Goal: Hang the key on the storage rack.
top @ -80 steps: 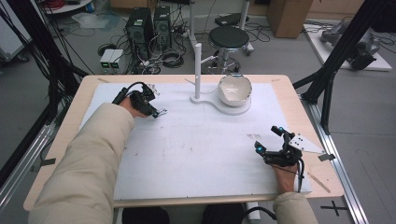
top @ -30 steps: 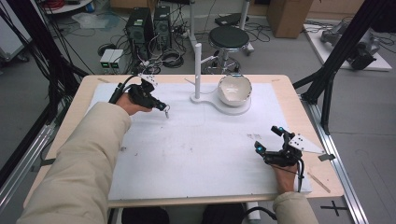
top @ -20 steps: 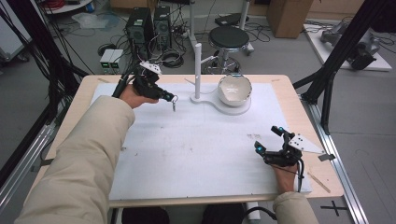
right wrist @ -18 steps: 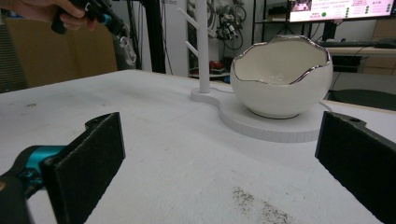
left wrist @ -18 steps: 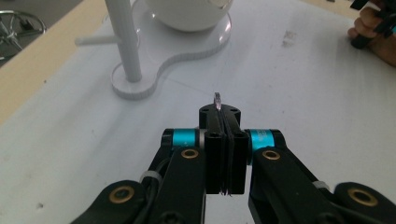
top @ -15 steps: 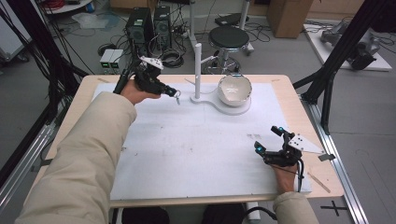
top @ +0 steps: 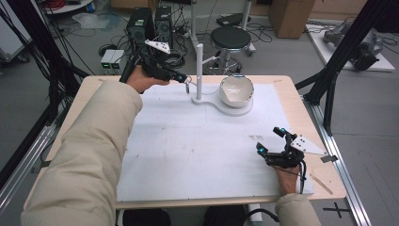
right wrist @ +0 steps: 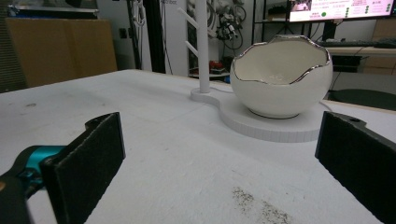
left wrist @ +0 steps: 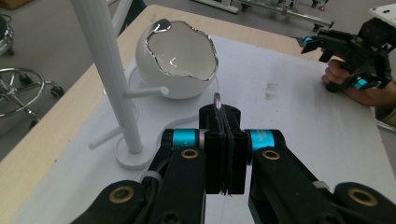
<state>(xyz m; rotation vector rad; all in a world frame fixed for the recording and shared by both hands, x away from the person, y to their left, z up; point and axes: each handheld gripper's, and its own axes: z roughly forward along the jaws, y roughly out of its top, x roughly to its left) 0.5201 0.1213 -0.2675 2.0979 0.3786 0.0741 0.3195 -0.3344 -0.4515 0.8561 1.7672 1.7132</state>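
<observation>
The left gripper [top: 187, 81] hung above the far left part of the table [top: 301, 113], its jaws pinched tight on a small silvery piece [left wrist: 217, 100], perhaps a ring or an earring hook; too little of it stuck out above the pads to say which. The white stand [top: 199, 66] rose just beside the jaw tips, to their right in the high view and to the left in the left gripper view, its thin side pegs [left wrist: 144, 92] pointing out low on the post. Beyond the post sat the egg-shaped bowl with a silver rim [left wrist: 180, 58] on the same white base. The held piece was therefore nearer the post than the bowl, and the left hand was much the closer one. The right gripper [top: 272, 141] rested well apart near the front right edge, jaws spread wide and empty, looking toward the bowl across the white mat [top: 197, 150]
</observation>
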